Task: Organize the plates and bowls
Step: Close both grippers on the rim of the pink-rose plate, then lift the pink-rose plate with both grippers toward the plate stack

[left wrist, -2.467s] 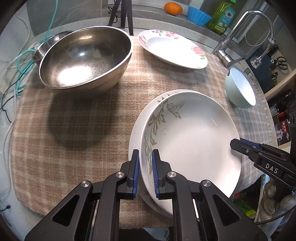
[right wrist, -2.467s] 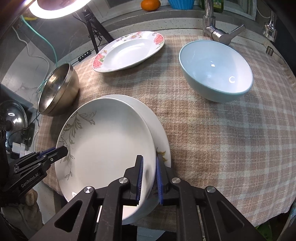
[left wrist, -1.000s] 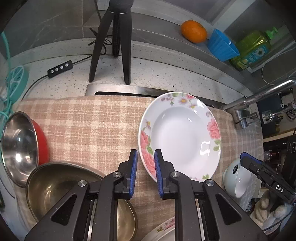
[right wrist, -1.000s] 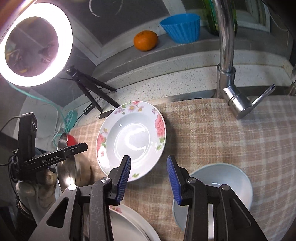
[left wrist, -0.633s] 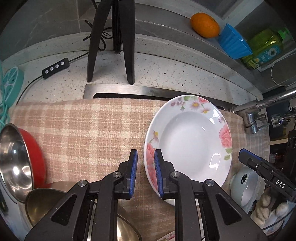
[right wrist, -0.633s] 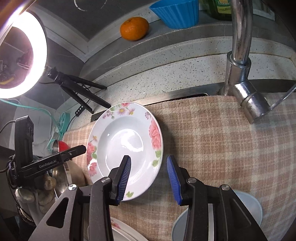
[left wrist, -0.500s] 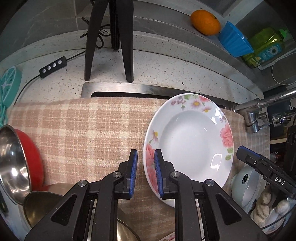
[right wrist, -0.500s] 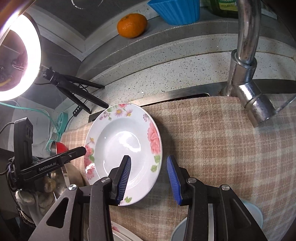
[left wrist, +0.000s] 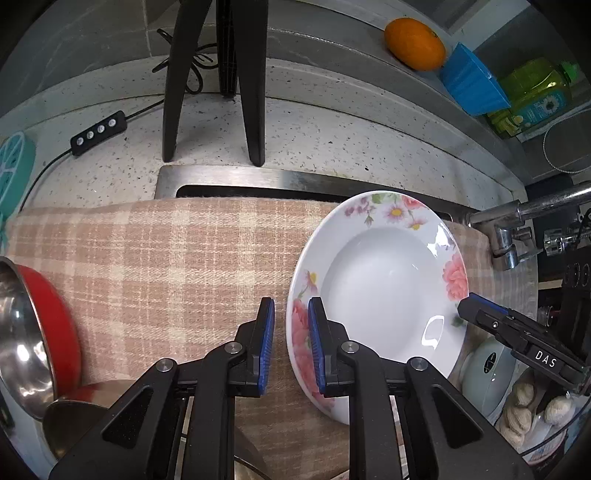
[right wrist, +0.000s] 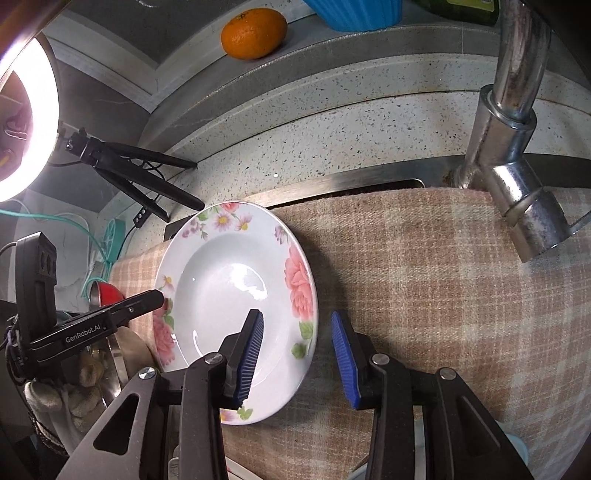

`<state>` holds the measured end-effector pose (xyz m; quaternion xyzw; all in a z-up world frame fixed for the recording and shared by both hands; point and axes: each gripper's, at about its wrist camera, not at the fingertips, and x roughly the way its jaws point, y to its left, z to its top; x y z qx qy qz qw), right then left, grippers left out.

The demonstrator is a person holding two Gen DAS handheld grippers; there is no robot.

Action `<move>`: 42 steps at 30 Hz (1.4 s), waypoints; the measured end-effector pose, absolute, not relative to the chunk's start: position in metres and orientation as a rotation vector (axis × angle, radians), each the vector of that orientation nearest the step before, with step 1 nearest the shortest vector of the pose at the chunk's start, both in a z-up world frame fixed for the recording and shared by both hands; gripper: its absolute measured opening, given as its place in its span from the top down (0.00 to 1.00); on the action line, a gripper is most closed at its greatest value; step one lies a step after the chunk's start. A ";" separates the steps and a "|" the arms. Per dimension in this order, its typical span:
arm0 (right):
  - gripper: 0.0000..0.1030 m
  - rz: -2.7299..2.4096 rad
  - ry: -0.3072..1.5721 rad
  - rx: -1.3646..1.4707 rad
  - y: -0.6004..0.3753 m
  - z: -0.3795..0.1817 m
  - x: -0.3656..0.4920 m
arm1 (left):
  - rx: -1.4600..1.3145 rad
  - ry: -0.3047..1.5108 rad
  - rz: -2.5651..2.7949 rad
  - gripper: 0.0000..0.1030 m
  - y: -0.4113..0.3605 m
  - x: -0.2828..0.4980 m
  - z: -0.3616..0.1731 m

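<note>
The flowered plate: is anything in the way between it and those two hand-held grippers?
Nothing visible blocks them. The flowered plate lies alone on the checked cloth. The left hand-held gripper straddles its near-left rim, and the right hand-held gripper, jaws closing, straddles the opposite rim.

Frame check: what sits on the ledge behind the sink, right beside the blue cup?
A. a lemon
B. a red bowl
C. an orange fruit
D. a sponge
C: an orange fruit rests on the ledge next to the blue cup, seen in both wrist views.
</note>
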<state>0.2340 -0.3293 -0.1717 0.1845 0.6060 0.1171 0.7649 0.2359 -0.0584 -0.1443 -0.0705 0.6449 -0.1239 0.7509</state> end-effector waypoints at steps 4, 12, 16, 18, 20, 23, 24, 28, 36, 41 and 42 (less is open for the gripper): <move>0.75 0.256 1.330 0.394 -0.327 -0.176 0.235 | -0.136 1.411 -0.282 0.84 -0.064 0.235 -0.145; 0.83 0.248 1.346 0.393 -0.325 -0.181 0.238 | -0.108 1.404 -0.278 0.88 -0.066 0.233 -0.146; 0.84 0.240 1.346 0.394 -0.325 -0.181 0.237 | -0.094 1.400 -0.264 0.88 -0.067 0.232 -0.145; 0.84 0.236 1.345 0.389 -0.324 -0.180 0.236 | -0.085 1.397 -0.259 0.88 -0.068 0.230 -0.144; 0.85 0.232 1.345 0.397 -0.325 -0.180 0.235 | -0.087 1.399 -0.259 0.88 -0.070 0.230 -0.144; 0.86 0.229 1.350 0.412 -0.327 -0.180 0.233 | -0.096 1.404 -0.258 0.88 -0.070 0.229 -0.143; 0.87 0.227 1.351 0.415 -0.328 -0.180 0.232 | -0.098 1.405 -0.257 0.88 -0.070 0.228 -0.143; 0.87 0.224 1.347 0.408 -0.328 -0.176 0.228 | -0.096 1.399 -0.255 0.88 -0.070 0.224 -0.139; 0.87 0.233 1.330 0.416 -0.329 -0.158 0.217 | -0.114 1.375 -0.270 0.88 -0.066 0.214 -0.120; 0.87 0.245 1.311 0.415 -0.328 -0.140 0.205 | -0.114 1.352 -0.280 0.88 -0.064 0.204 -0.104; 0.87 0.247 1.308 0.414 -0.329 -0.136 0.202 | -0.115 1.348 -0.283 0.88 -0.064 0.202 -0.100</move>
